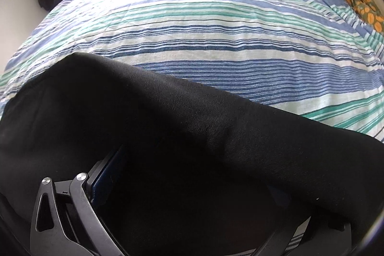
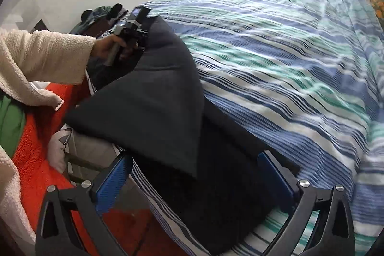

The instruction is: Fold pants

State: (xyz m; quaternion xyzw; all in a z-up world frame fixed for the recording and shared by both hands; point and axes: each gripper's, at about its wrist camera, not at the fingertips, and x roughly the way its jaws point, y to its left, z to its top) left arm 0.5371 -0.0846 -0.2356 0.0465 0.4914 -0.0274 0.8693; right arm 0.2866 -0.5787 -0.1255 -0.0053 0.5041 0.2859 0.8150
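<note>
The black pants [image 2: 153, 97] lie at the near edge of the striped bedsheet [image 2: 288, 59], filling the lower half of the left wrist view and the centre of the right wrist view. In the upper left of the right wrist view the left gripper [image 2: 141, 28] lifts a corner of the cloth, which hangs from it in a taut peak, so its jaws look clamped on the pants, though in its own view the fabric drapes over the fingers and hides the tips. The right gripper [image 2: 194, 174] sits low in its frame with its blue pads [image 2: 110, 186] wide apart, straddling the near end of the pants and gripping nothing. The step in hand appears to be carrying the raised part over to make a fold. To do it well, the left hand should keep the cloth taut and travel in a low arc so no slack bunches underneath; the right should close on the matching corner and move level with it, so the edges land square. The sheet is wrinkled, so dragging may pull it along.
</note>
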